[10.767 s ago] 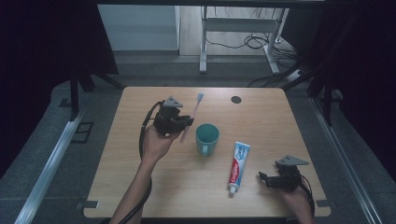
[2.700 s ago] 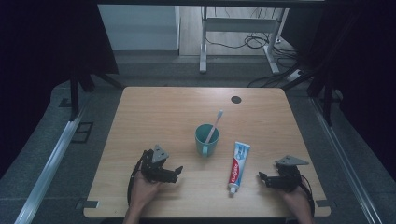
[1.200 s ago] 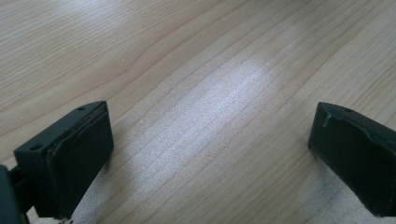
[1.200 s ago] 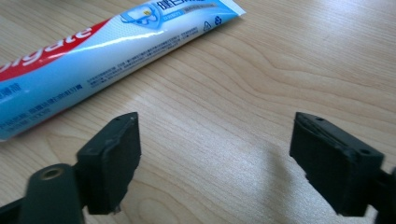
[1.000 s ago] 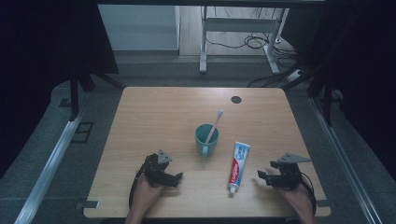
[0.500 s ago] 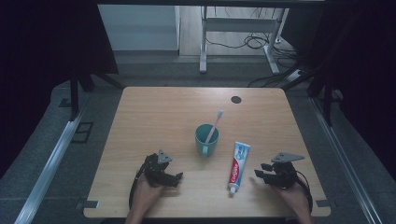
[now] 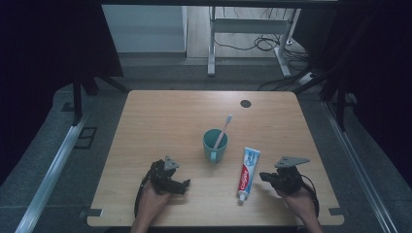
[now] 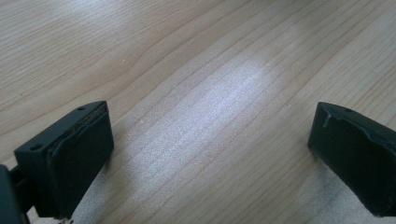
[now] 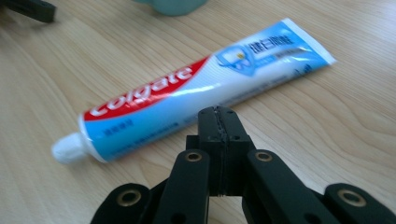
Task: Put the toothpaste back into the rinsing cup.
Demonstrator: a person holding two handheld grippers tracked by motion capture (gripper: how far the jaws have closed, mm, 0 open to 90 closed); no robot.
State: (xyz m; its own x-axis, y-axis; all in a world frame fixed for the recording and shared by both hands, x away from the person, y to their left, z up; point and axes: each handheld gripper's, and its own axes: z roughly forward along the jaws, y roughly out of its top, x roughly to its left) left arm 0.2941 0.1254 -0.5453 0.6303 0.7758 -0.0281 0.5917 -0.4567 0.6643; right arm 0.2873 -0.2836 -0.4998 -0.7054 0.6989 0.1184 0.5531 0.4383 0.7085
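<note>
One cup (image 7: 214, 144), one toothbrush (image 7: 223, 131), one toothpaste tube (image 7: 248, 172)

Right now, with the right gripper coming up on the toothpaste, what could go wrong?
The right gripper has just closed, jaws pressed together with nothing between them, short of the toothpaste tube. Going on like this would likely shove the tube across the table rather than grasp it. A push could slide it toward the green cup with the toothbrush in it, close by. The white cap end looks narrow and may slip.

- The toothpaste tube (image 9: 187, 100) carries the brand "Colgate" in white letters on its red band.
- Chinese characters stand in white on the tube's blue end; the smaller print beside them is too blurred to read.
</note>
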